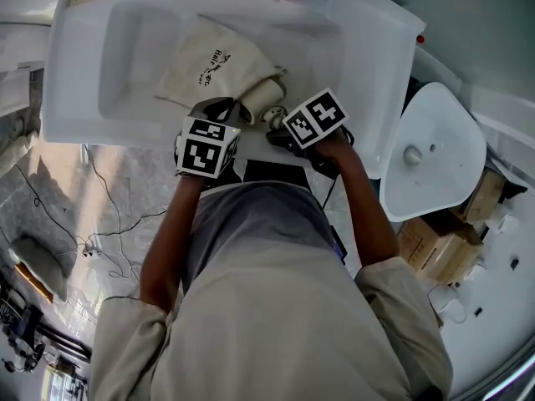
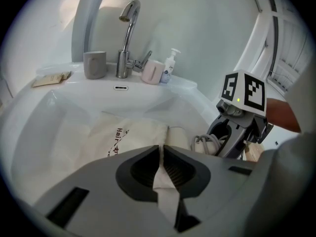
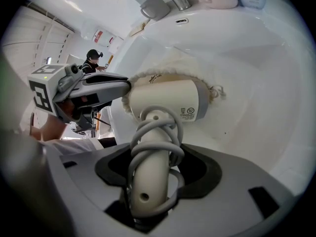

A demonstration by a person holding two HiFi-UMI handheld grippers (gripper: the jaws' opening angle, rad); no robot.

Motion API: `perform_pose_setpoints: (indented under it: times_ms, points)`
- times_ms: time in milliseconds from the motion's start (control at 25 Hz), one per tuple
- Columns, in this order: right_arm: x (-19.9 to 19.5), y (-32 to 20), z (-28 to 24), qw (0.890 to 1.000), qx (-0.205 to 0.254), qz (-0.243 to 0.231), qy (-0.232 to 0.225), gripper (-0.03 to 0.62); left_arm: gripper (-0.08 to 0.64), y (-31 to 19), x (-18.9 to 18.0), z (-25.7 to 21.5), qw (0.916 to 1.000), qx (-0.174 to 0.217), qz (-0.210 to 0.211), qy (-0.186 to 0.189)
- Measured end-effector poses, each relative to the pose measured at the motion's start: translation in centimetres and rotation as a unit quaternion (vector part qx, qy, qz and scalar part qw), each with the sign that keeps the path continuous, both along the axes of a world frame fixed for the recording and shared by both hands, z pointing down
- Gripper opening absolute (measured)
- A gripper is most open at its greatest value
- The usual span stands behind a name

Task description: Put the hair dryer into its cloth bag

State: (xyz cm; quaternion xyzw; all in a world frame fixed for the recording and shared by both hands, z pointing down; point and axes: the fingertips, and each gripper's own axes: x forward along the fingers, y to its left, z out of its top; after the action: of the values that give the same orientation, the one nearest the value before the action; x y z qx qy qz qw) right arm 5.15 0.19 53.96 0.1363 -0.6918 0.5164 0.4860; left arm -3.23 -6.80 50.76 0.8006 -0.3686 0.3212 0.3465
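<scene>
The cream cloth bag [image 1: 213,63] with dark print lies in the white sink [image 1: 92,73]. My left gripper [image 2: 162,157] is shut on a fold of the bag's [image 2: 133,135] mouth edge. The white hair dryer [image 3: 168,100] has its cord wound round the handle. My right gripper [image 3: 153,167] is shut on that handle. The dryer's barrel points into the bag's frayed opening [image 3: 148,75], and its front end is hidden inside. In the head view the dryer [image 1: 263,97] sits at the bag's mouth, just beyond both marker cubes; the left gripper [image 1: 219,111] and right gripper [image 1: 280,122] are side by side.
A chrome faucet [image 2: 127,38], grey cup [image 2: 95,64], pink cup [image 2: 152,72] and soap bottle [image 2: 169,65] line the sink's back rim. A white toilet [image 1: 430,153] and cardboard boxes [image 1: 439,245] stand to the right. Cables [image 1: 109,224] lie on the floor at left.
</scene>
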Motion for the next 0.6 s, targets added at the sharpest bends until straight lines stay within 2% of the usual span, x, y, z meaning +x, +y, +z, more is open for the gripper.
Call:
perform_pose_setpoints:
  times_ms: [160,600]
  points:
    - [-0.4,-0.3,0.0,1.0,-0.001,-0.004,-0.002,0.252,0.035,-0.3,0.2,-0.4,0.9995,-0.009,-0.01,0.029]
    - [-0.9,-1.2,1.0,1.0,0.012,-0.023,0.012,0.252,0.035,0.1,-0.1,-0.3,0.9991,-0.011,-0.018,0.038]
